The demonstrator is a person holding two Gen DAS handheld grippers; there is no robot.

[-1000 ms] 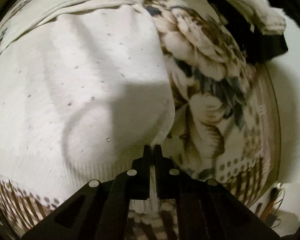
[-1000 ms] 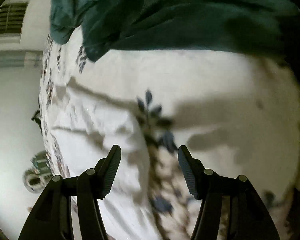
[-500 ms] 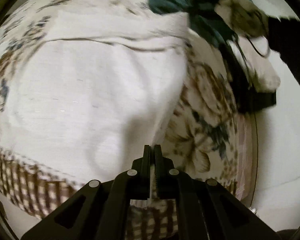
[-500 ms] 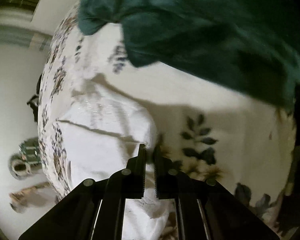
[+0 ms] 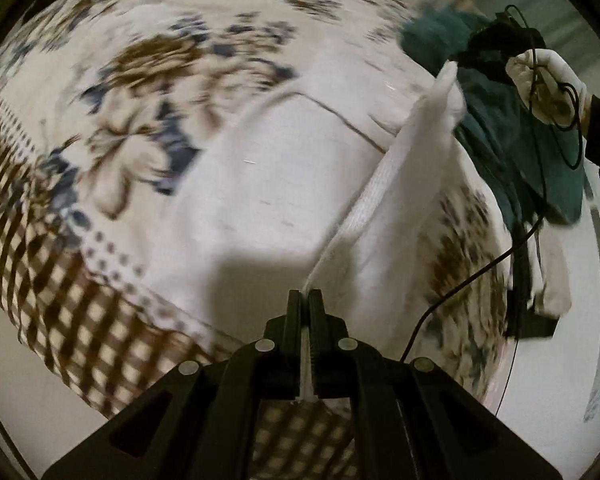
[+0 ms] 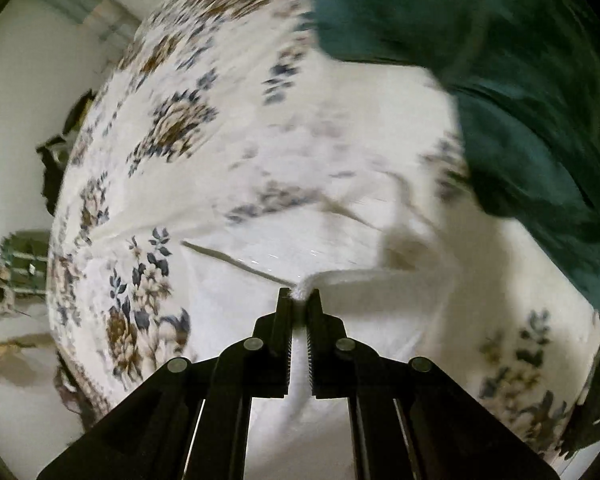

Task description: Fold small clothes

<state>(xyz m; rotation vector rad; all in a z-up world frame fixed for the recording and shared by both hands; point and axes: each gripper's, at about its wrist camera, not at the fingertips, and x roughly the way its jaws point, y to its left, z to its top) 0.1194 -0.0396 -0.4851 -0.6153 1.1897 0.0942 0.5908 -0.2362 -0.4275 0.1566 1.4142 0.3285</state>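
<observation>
A small white garment (image 5: pixel 260 200) lies on a floral tablecloth (image 5: pixel 148 80). My left gripper (image 5: pixel 304 300) is shut on its ribbed hem, which runs lifted and taut to the upper right. At the far end of that hem a gloved hand holds my right gripper (image 5: pixel 496 56). In the right wrist view my right gripper (image 6: pixel 300 300) is shut on a corner of the white garment (image 6: pixel 380 308), raised off the cloth. Both views are blurred.
A dark teal garment (image 6: pixel 500 80) lies heaped at the table's far side, also in the left wrist view (image 5: pixel 540 160). A black cable (image 5: pixel 480 272) hangs across the right. The table edge and white floor (image 6: pixel 20 100) show at the left.
My right gripper closed on the white garment's corner. Both grippers have lifted the hem edge off the table, and the views have swung across the tablecloth.
</observation>
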